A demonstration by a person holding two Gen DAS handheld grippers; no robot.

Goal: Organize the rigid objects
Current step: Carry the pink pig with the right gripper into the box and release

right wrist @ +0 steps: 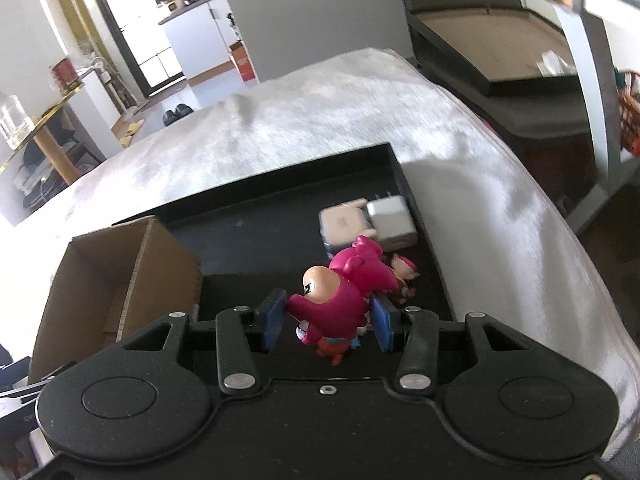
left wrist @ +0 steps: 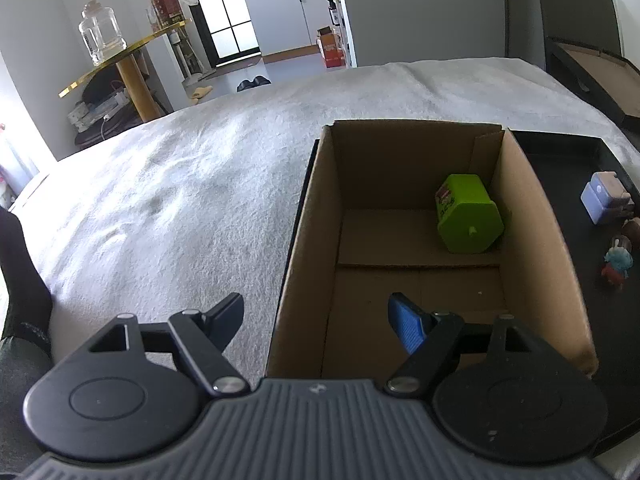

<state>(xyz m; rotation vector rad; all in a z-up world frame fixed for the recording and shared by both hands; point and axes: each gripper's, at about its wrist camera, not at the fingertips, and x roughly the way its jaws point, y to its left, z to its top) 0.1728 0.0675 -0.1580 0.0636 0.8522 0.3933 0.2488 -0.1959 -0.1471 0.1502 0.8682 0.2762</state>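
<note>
My right gripper [right wrist: 327, 316] is shut on a magenta toy figure [right wrist: 344, 284] with a peach face, held above the black tray [right wrist: 260, 216]. Beneath it a small red and blue figure [right wrist: 334, 350] peeks out. A small pink-capped figure [right wrist: 404, 270], a pale square box [right wrist: 342, 226] and a white charger [right wrist: 392, 222] lie on the tray beyond. My left gripper [left wrist: 316, 320] stands open, its fingers straddling the left wall of the cardboard box [left wrist: 304, 240]. A green hexagonal toy [left wrist: 468, 214] lies inside the box at the far right.
The cardboard box [right wrist: 120, 272] stands on the tray's left part, on a white fuzzy cloth [left wrist: 180, 200]. On the tray to the box's right sit a pale blue box [left wrist: 602, 198] and a small blue-haired figure [left wrist: 616, 262]. A dark sleeve [left wrist: 20, 272] is at far left.
</note>
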